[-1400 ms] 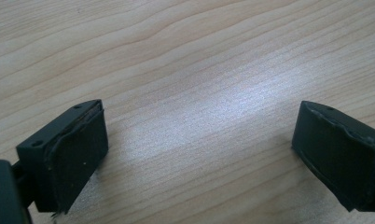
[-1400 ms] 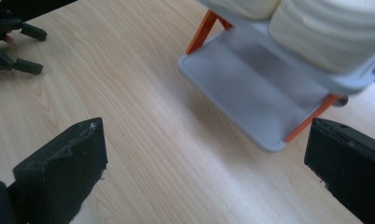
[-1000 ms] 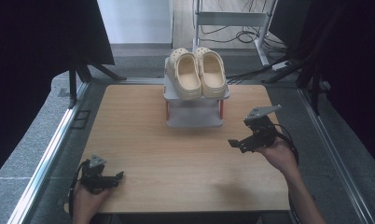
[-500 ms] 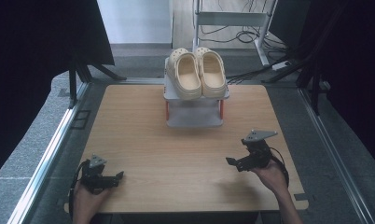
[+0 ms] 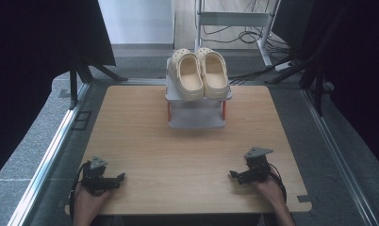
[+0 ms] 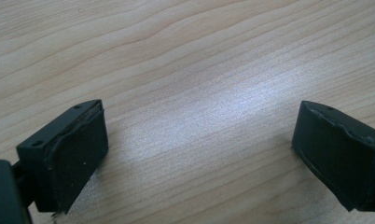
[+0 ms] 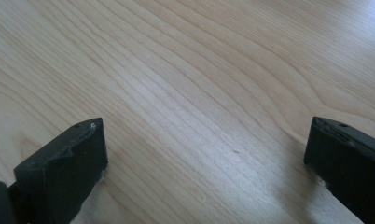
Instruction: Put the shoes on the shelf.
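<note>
A pair of cream clogs (image 5: 202,74) sits side by side on top of a small grey two-tier rack (image 5: 197,117) at the far middle of the wooden table (image 5: 187,155). My left gripper (image 5: 116,179) rests on the table near its front left corner, jaws wide apart over bare wood (image 6: 199,121). Near the front right, my right gripper (image 5: 235,176) lies low on the table, open as well, with plain wood (image 7: 204,140) between its jaws. Both are far from the rack.
Metal rails run along the table's left (image 5: 51,155) and right (image 5: 338,160) sides. Behind the table stand a metal frame (image 5: 234,19) and floor cables (image 5: 253,35). Dark curtains (image 5: 37,42) hang at both sides. A tape mark (image 5: 303,199) sits at the front right corner.
My right gripper has drawn back from the middle right of the table toward the front edge and come down lower. The left gripper has stayed in place.
</note>
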Demonstrator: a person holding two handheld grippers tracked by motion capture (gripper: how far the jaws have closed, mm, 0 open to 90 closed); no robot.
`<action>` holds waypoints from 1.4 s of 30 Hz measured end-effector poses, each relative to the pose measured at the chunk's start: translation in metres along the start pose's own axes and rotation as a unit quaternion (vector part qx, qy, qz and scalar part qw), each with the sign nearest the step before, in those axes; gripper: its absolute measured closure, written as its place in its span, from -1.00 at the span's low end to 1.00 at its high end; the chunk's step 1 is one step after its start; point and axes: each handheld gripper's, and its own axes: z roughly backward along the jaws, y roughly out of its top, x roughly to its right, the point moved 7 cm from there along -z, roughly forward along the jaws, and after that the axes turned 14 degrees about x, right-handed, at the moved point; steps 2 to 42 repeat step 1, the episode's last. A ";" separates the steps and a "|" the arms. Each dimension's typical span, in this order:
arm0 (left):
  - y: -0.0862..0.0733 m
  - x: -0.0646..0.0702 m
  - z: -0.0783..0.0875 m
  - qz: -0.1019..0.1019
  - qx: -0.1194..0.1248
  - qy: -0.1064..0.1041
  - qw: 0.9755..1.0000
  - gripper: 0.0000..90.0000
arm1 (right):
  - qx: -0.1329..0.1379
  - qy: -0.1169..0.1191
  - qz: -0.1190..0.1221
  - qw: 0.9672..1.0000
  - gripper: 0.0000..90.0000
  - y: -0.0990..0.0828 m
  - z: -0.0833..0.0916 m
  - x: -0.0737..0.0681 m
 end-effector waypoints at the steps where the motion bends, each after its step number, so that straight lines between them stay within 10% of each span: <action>1: 0.000 0.000 0.000 0.000 0.000 0.001 1.000 -0.93 | 0.000 -0.003 0.002 1.000 -1.00 0.000 0.000 0.000; 42: 0.000 0.000 0.000 0.000 0.000 0.001 1.000 -0.93 | 0.000 -0.003 0.002 1.000 -1.00 0.000 0.000 0.000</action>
